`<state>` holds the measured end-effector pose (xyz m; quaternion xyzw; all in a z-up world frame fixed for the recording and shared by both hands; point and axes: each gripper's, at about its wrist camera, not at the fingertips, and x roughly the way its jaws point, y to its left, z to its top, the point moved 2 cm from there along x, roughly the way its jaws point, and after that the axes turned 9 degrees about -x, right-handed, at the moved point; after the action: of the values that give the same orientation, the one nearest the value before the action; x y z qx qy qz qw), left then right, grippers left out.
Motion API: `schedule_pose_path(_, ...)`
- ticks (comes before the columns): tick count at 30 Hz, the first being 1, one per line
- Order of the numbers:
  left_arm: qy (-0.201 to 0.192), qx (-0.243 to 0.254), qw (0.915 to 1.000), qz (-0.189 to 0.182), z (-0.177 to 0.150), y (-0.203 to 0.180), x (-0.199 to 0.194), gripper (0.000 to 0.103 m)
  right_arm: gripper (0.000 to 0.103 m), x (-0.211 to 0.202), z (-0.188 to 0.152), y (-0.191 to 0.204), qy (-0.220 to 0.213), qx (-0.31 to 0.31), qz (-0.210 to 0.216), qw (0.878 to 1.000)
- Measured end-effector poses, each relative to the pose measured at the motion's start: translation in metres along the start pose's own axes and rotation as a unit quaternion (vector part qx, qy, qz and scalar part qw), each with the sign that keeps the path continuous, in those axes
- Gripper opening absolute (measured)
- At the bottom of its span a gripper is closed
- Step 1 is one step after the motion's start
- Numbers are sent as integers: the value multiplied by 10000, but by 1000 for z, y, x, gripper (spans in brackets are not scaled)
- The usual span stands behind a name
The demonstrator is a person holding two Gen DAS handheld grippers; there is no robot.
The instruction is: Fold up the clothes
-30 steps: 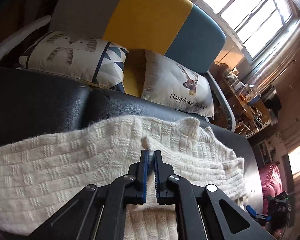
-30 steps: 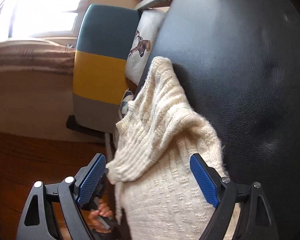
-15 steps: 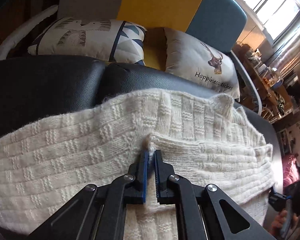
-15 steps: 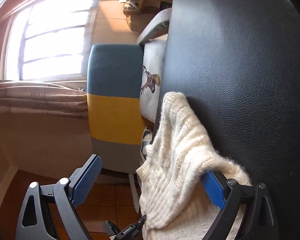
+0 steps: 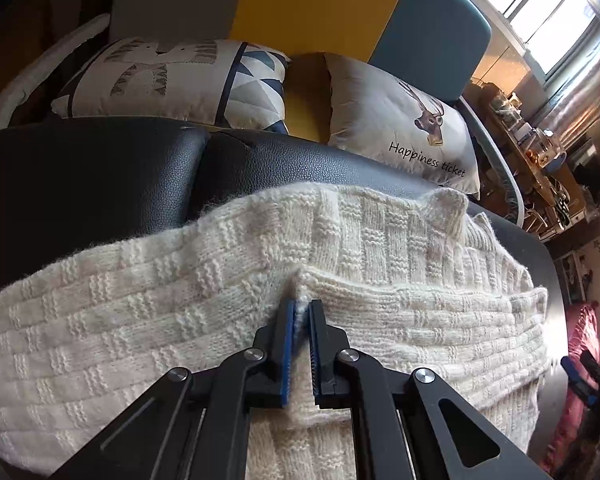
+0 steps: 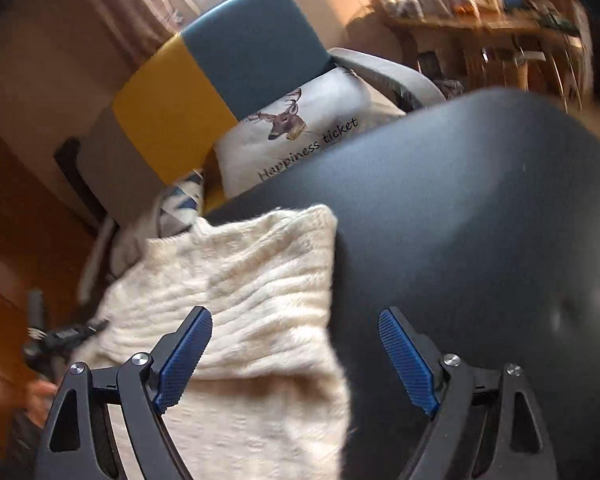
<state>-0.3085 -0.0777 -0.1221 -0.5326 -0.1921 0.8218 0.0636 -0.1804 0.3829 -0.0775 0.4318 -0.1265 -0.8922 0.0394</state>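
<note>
A cream knitted sweater lies spread over a black leather surface. My left gripper is shut on a raised fold of the sweater, with knit pinched between its blue pads. A folded-over layer runs to the right of that pinch. In the right wrist view the sweater's folded end lies flat on the black surface. My right gripper stands open above that edge, holding nothing; its left fingertip is over the knit, the right one over bare leather.
Behind the black surface stands a grey, yellow and teal sofa back with a patterned cushion and a deer cushion. A cluttered wooden shelf and windows are at the far right. Wooden floor lies to the left.
My left gripper kept its grip and carried the fold down onto the sweater. My right gripper let the sweater's end drop flat, then swung away and turned; its view is motion-blurred.
</note>
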Motion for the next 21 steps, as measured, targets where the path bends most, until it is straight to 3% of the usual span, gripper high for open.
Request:
schedule_pose_path(2,-42,13,10000,-10,-2,0,0,7,74,21,12,-11,306,-160,-96,9994)
schedule_pose_path(3,-66,28,10000,-14,-3,0,0,7,61,32,18,-18,391,9,-18,9992)
schedule_pose_path(6,-87,39,9999,-54,-3,0,0,7,58,60,29,-34,689,358,46,9970)
schedule_pose_path(8,-79,35,9999,-87,-3,1,-1,7,53,79,30,-37,992,590,529,9919)
schedule_pose_path(10,-78,83,9999,-95,-3,1,-2,7,18,86,29,-31,1154,578,695,9892)
schedule_pose_path(13,-341,209,9991,-107,-2,-3,-12,7,13,64,38,-8,745,-79,612,9953)
schedule_pose_path(16,-596,363,9975,139,6,-4,-14,7,13,54,46,10,512,-857,39,9950)
schedule_pose_path(19,-539,470,9958,580,9,0,0,6,13,79,36,1,981,-899,-349,9905)
schedule_pose_path(21,-522,422,9961,578,8,4,1,6,14,76,32,-7,881,-615,-222,9940)
